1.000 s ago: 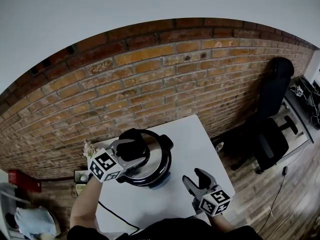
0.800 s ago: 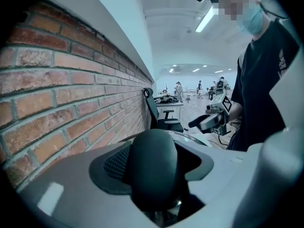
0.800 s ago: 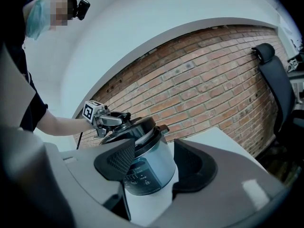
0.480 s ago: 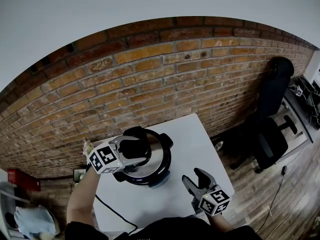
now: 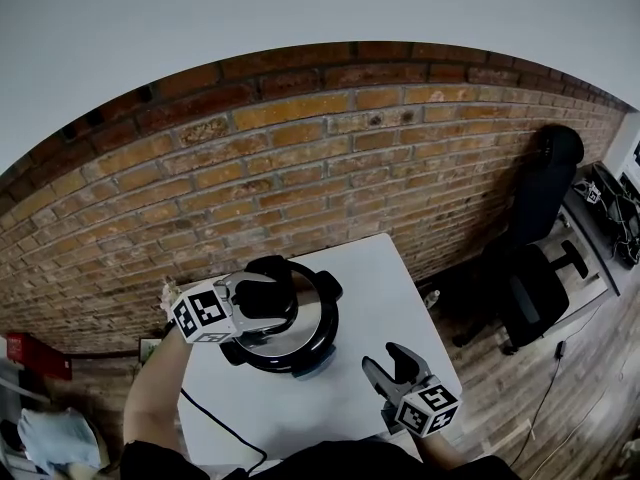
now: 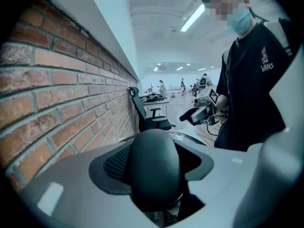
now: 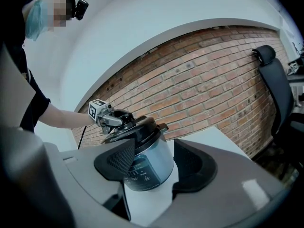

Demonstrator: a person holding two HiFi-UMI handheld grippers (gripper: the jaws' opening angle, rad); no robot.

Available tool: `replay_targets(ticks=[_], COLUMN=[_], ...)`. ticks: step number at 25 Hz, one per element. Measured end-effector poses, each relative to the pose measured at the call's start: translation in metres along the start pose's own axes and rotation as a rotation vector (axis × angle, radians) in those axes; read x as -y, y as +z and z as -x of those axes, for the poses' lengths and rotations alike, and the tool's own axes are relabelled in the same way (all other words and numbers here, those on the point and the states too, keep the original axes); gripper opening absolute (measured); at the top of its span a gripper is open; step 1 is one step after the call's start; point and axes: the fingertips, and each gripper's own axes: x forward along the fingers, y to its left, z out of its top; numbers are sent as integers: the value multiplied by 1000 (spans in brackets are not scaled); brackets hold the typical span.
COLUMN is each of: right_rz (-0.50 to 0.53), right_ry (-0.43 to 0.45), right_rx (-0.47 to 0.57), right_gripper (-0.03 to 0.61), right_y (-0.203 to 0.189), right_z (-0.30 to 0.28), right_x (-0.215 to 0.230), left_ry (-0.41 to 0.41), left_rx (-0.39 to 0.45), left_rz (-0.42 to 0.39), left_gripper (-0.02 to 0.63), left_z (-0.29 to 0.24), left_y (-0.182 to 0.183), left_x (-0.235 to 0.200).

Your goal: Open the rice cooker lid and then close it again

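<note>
L gripper (image 5: 264, 299) on rice cooker (image 7: 146, 161) lid knob (image 6: 153, 167).
Jaws clamped round knob; R gripper (image 5: 386, 359) jaws wide, empty, beside cooker.

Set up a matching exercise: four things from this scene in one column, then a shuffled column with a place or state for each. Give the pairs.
1. left claw
2. right claw
3. rice cooker
4. office chair

A. on the wooden floor
B. open, holding nothing
C. on the white table
D. shut on the lid handle

Pairs: 1-D, 2-B, 3-C, 4-A
</note>
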Motion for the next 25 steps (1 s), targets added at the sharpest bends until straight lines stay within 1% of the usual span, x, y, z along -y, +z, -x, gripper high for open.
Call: replay_targets(ticks=[4, 10, 13, 17, 23, 25], right_rz=[11, 10, 3, -15, -26, -33], right_ry=[1, 7, -4, -32, -41, -41], right_rx=[-21, -13, -14, 18, 34, 37], right_gripper=[247, 247, 247, 247, 247, 247], right_y=[0, 1, -3, -2, -6, -7], right_z=[2, 3, 9, 15, 20, 19], right_x=[-3, -12, -12, -11, -14, -16], left_ry=[-4, -26, -3, 44, 76, 78], left_rx=[3, -7, -7, -12, 6, 1], left_rz=[1, 1, 9, 10, 18, 22], left_gripper=[281, 281, 279, 279, 281, 281], left_z=[-1, -1, -1, -2, -2, -2], left_y=[1, 1, 1, 2, 2, 2], left_x=[0, 0, 0, -2, -1, -2])
